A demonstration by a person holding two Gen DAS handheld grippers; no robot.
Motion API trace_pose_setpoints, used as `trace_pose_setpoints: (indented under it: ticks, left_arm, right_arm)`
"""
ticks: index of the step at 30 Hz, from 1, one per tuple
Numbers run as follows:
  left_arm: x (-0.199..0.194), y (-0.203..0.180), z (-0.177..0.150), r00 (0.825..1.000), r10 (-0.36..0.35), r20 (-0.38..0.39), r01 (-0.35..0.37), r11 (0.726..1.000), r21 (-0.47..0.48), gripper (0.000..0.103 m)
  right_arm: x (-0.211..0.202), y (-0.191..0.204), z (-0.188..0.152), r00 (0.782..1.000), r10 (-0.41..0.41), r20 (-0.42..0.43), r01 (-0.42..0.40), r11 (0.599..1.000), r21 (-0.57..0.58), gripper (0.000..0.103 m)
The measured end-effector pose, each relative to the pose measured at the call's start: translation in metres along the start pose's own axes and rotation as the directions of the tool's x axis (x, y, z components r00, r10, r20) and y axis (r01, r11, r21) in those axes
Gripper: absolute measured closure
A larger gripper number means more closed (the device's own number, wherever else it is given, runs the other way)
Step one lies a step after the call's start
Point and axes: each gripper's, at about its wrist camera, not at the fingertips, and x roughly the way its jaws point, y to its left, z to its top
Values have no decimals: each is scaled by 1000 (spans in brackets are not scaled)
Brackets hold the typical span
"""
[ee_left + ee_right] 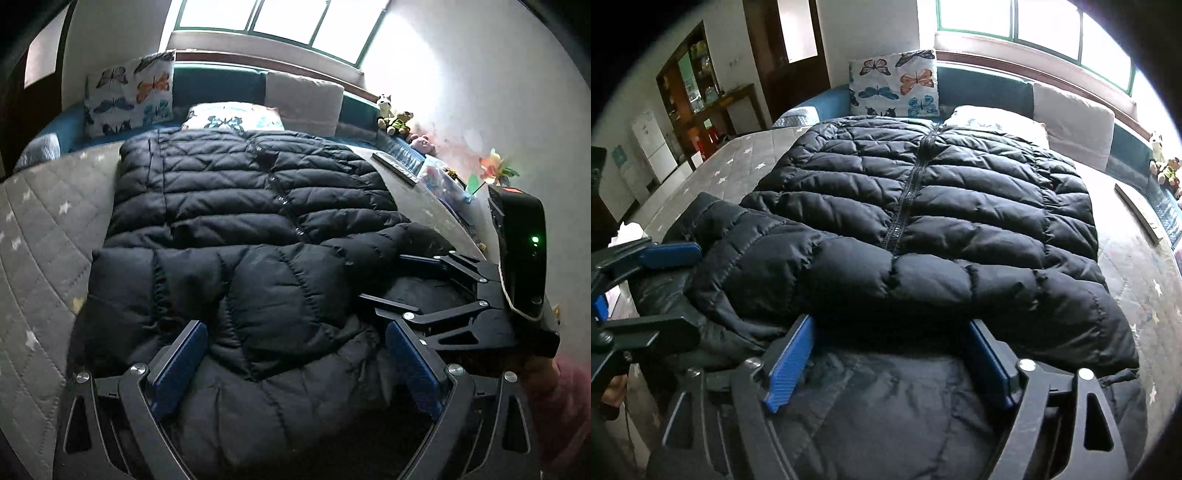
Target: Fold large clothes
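A black quilted puffer jacket (240,206) lies flat on the bed, zip up, with one sleeve (258,288) folded across its near end. My left gripper (295,332) hovers over that near end with its blue pads (181,365) spread wide and padded fabric between them, not pinched. In the right wrist view the jacket (942,199) fills the middle. My right gripper (890,328) stands open over the near hem, just short of the folded sleeve (923,284). Each gripper shows in the other's view: the right gripper (399,280) at the right, the left gripper (665,291) at the left, both open.
The bed has a grey star-print cover (44,229). Butterfly pillows (129,96) and a beige cushion (303,99) lean at its head under the window. Soft toys (395,118) and a flat box (395,168) sit along the right edge. A cabinet (694,92) stands at the far left.
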Motion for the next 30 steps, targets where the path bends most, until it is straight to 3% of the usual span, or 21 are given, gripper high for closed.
trace_pose_setpoints:
  ticks: [6, 11, 19, 24, 30]
  left_arm:
    - [16, 7, -9, 1000, 21, -9, -21, 1000, 2, 0]
    - [19, 13, -11, 1000, 4, 9, -4, 999, -32, 0]
    - [21, 12, -14, 999, 23, 30, -22, 999, -27, 0]
    - [22, 10, -16, 999, 37, 37, -36, 999, -20, 0]
    - [24, 10, -18, 998, 35, 48, -34, 999, -21, 0]
  right_arm:
    - [8, 9, 1, 999, -35, -15, 35, 999, -36, 3]
    - [-12, 3, 0, 1000, 18, -19, -18, 999, -39, 3]
    - [-67, -58, -26, 999, -39, 37, 36, 997, 68, 3]
    - [-55, -75, -54, 999, -39, -9, 40, 994, 106, 3]
    - [-37, -68, -74, 997, -75, 27, 73, 994, 86, 3]
